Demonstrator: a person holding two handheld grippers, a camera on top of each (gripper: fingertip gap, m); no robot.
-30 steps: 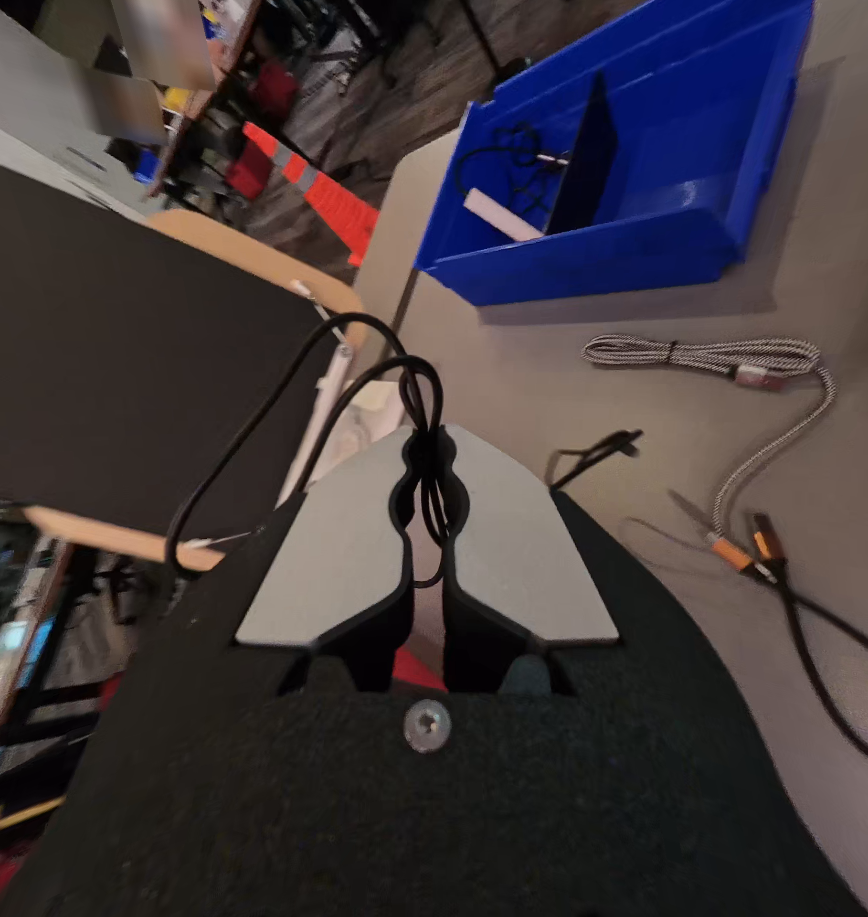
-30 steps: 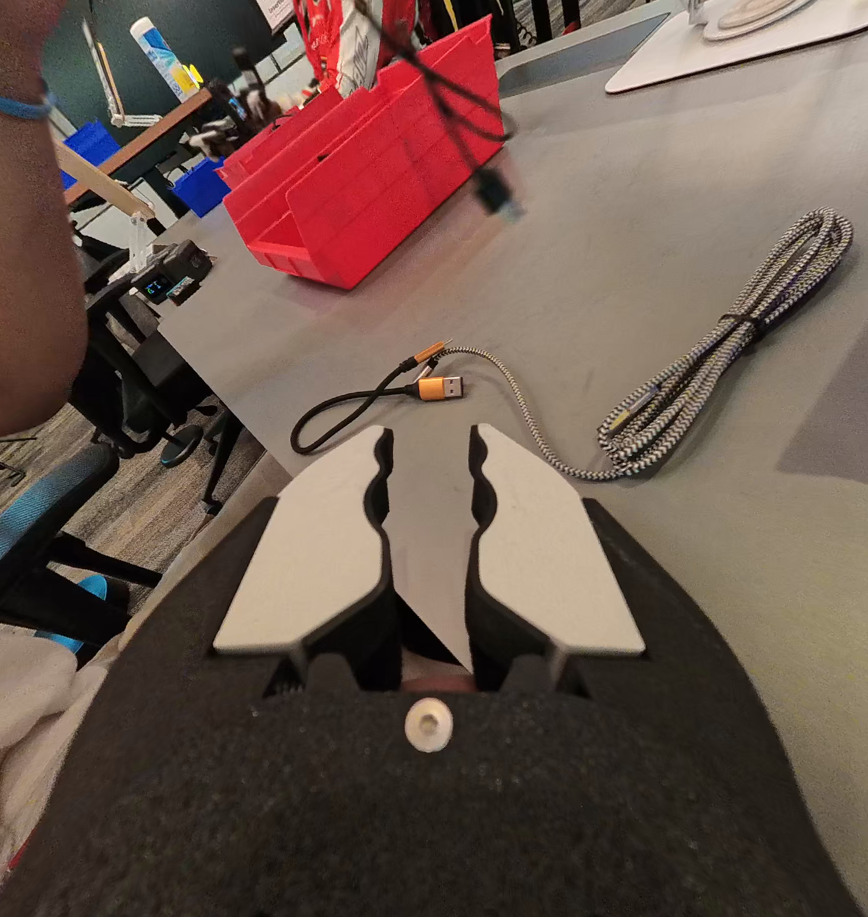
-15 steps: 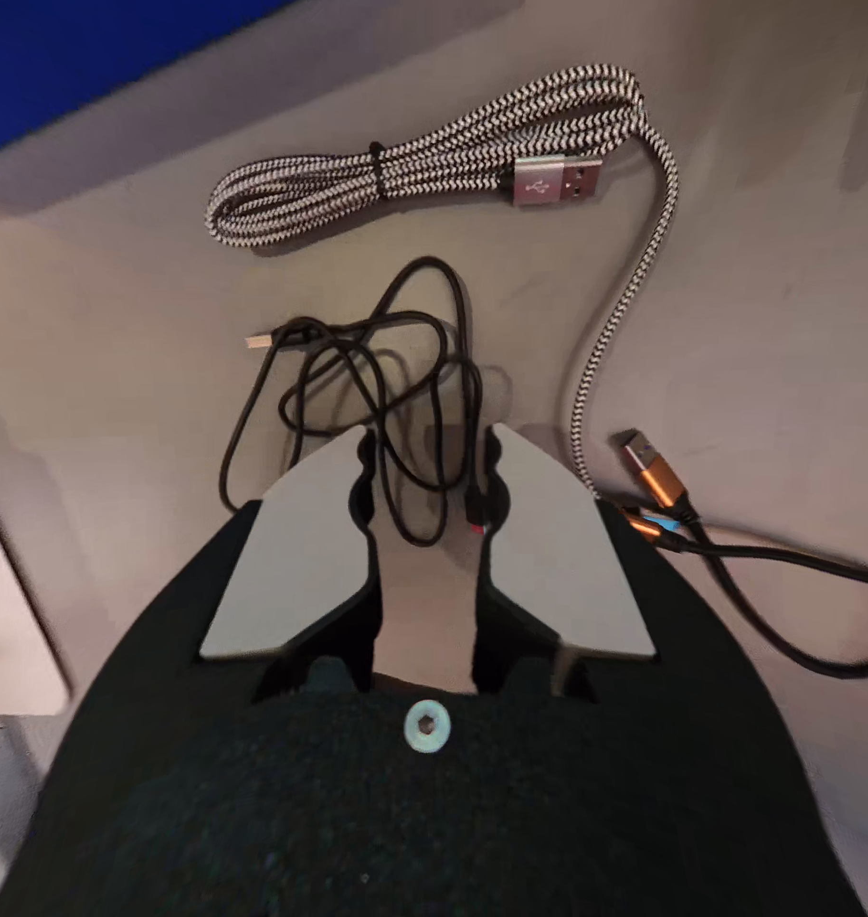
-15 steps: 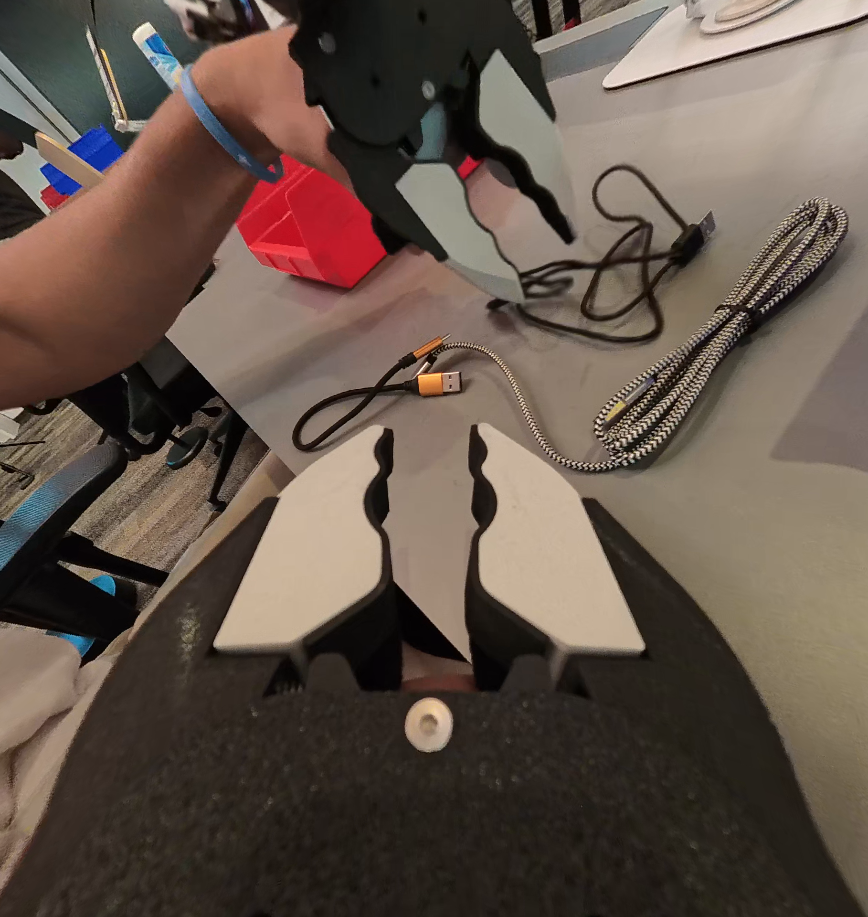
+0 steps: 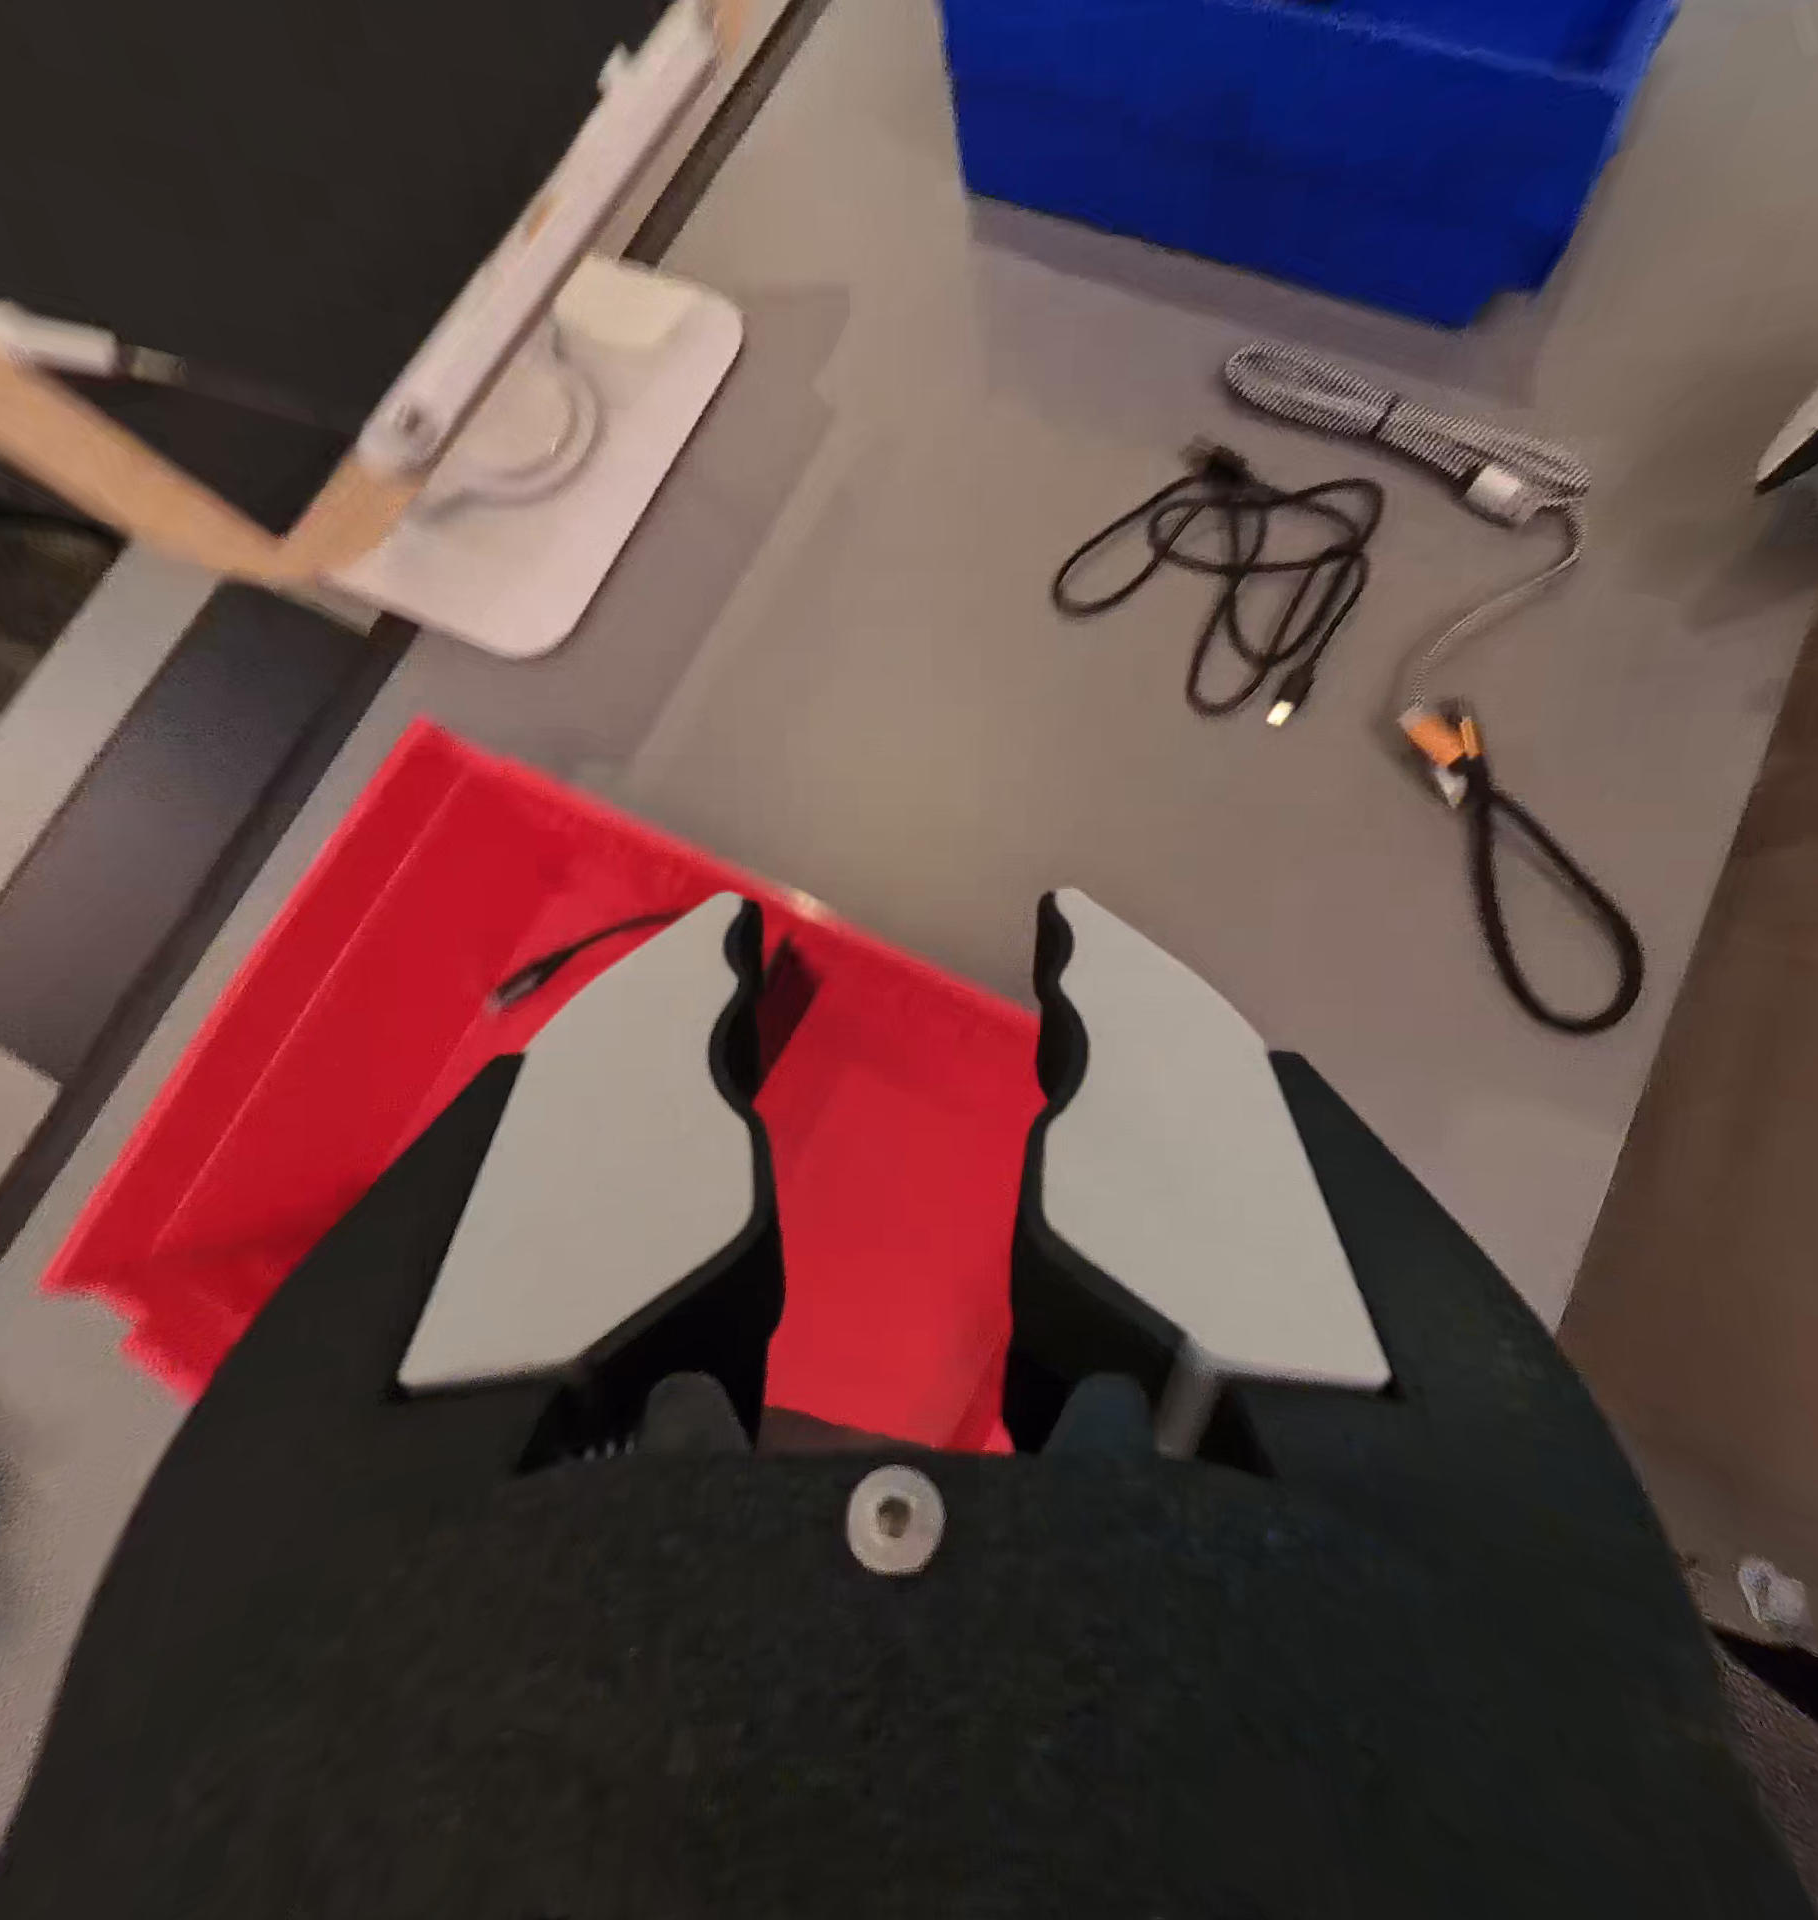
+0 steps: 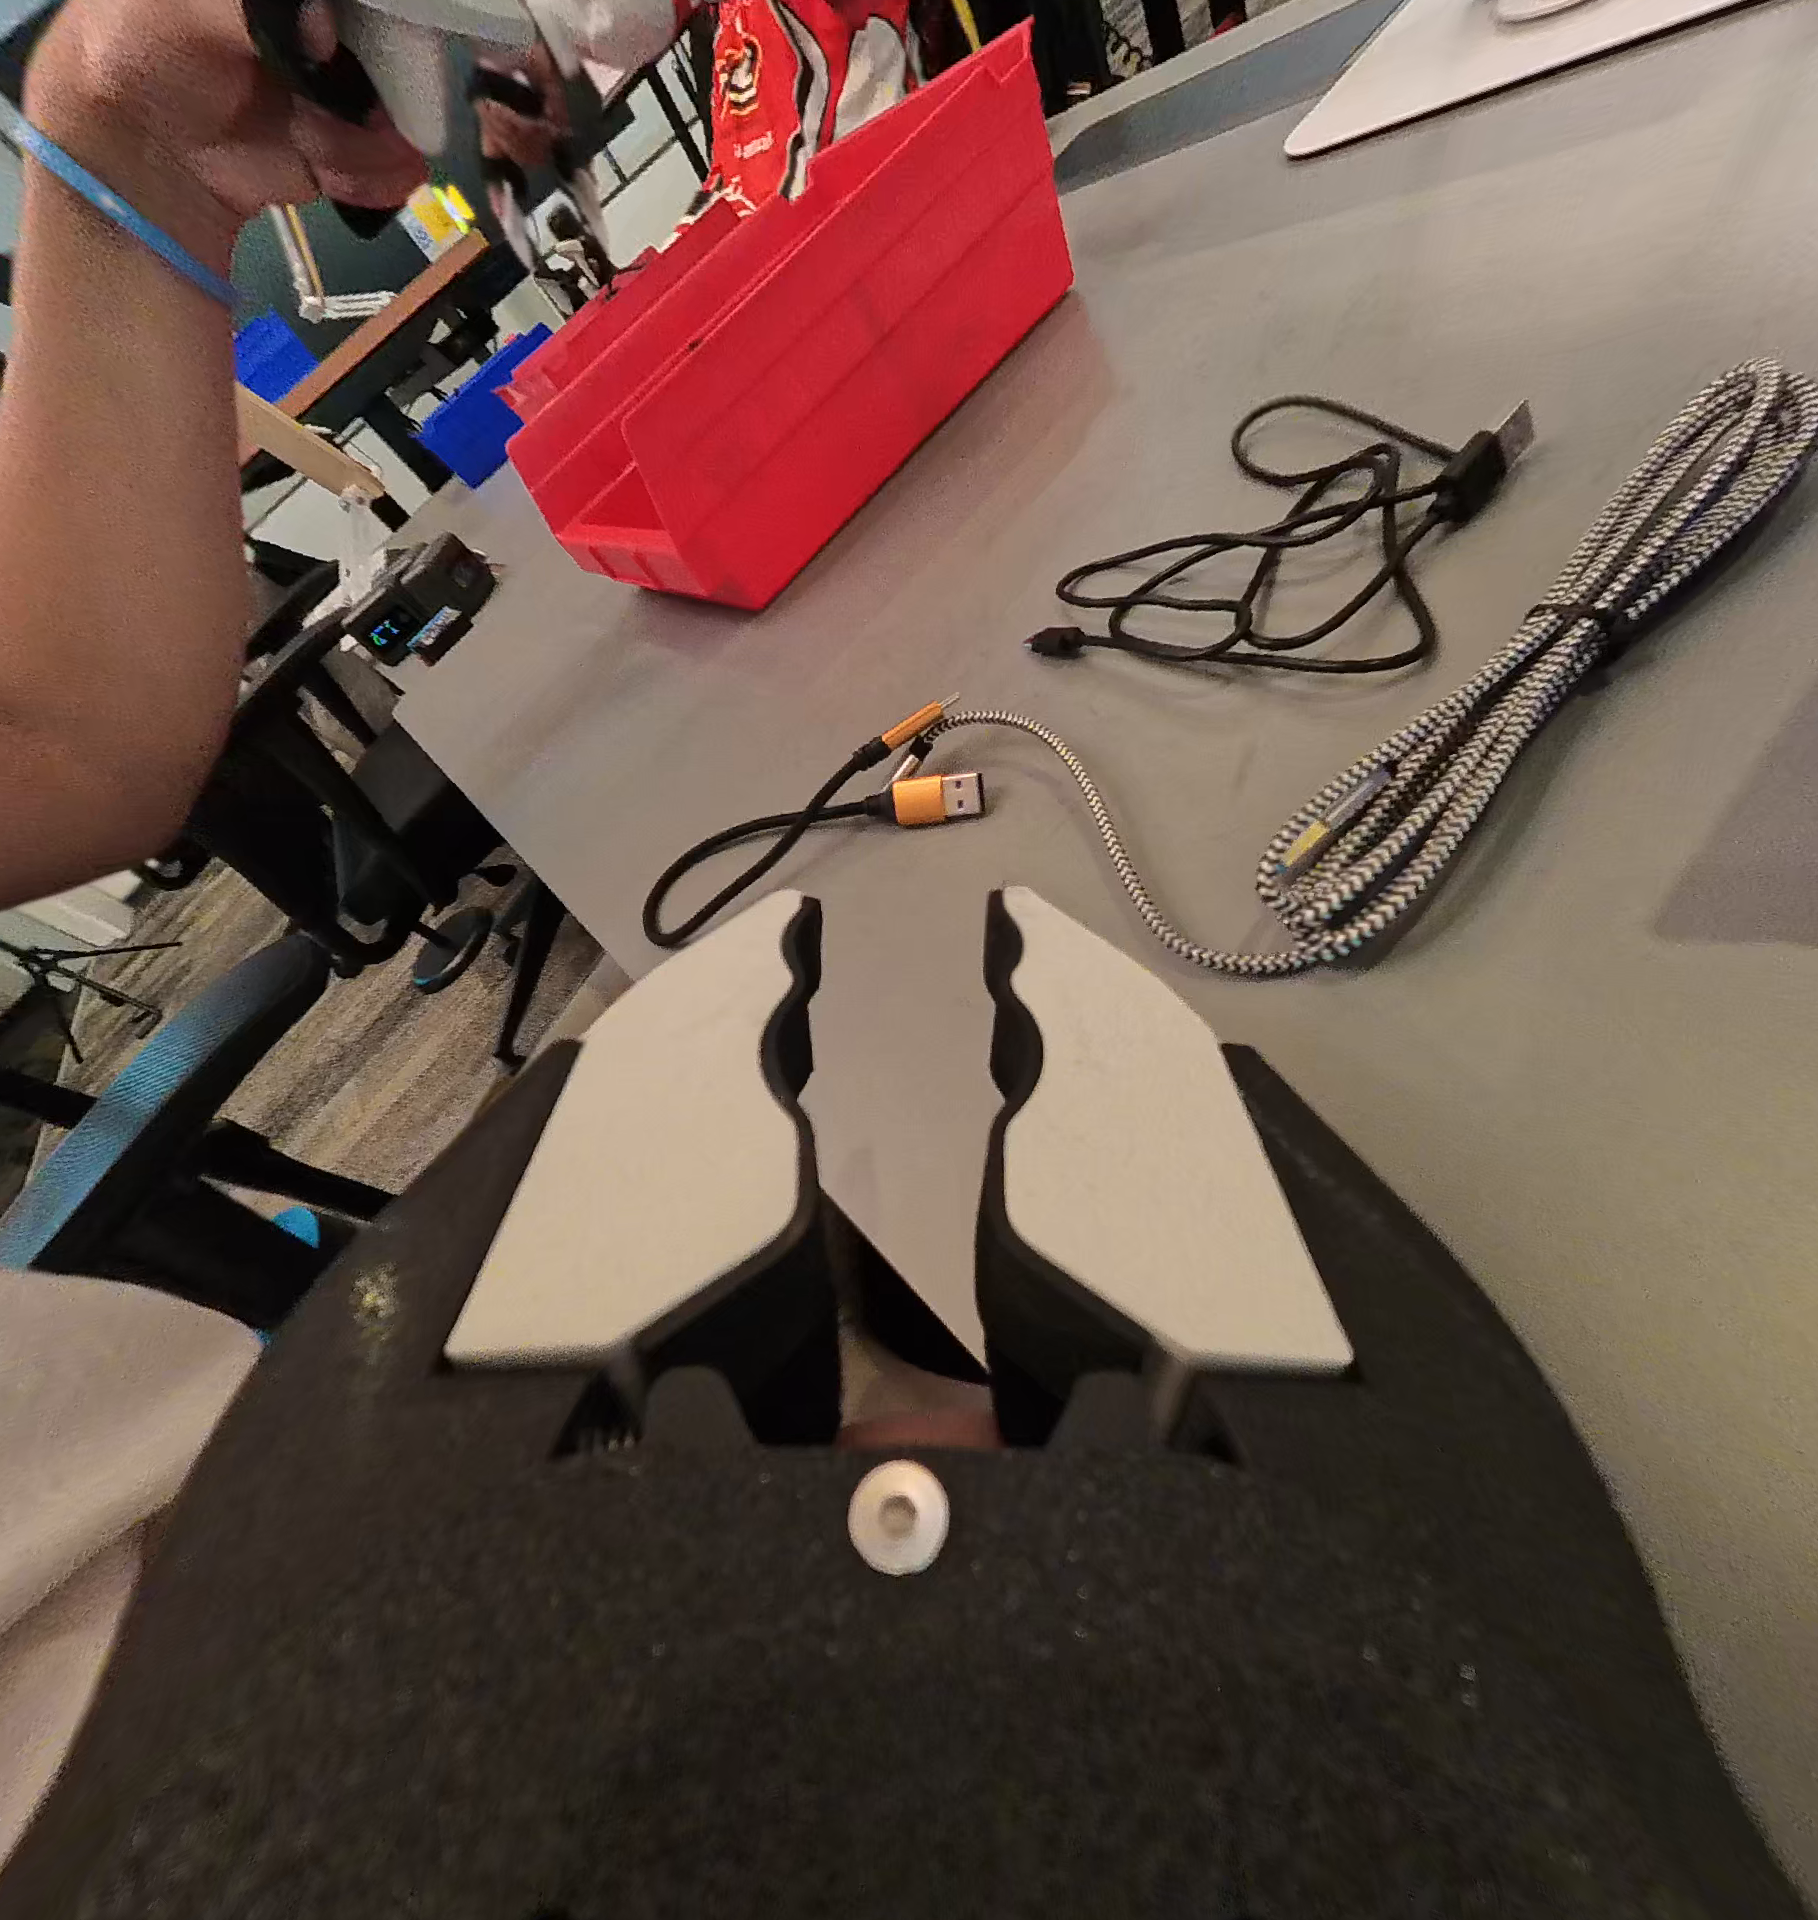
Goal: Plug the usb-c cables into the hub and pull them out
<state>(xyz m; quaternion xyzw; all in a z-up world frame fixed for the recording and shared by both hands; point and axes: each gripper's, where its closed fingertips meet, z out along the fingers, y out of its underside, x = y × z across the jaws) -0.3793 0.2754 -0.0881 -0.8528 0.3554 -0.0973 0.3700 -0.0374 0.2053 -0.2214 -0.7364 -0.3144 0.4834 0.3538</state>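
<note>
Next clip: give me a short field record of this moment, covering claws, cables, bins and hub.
left claw: open, empty, over the red bin
right claw: open, empty, low over the grey table
thin black cable: loose tangle on table
braided cable: coiled bundle, one end trailing
short orange-tipped cable: looped near table edge
blue bin: far side of table
hub: cannot tell; a dark item in the red bin is blurred

blue bin [image 5: 1289, 135] cut off at top edge, whole left view blurred
</note>
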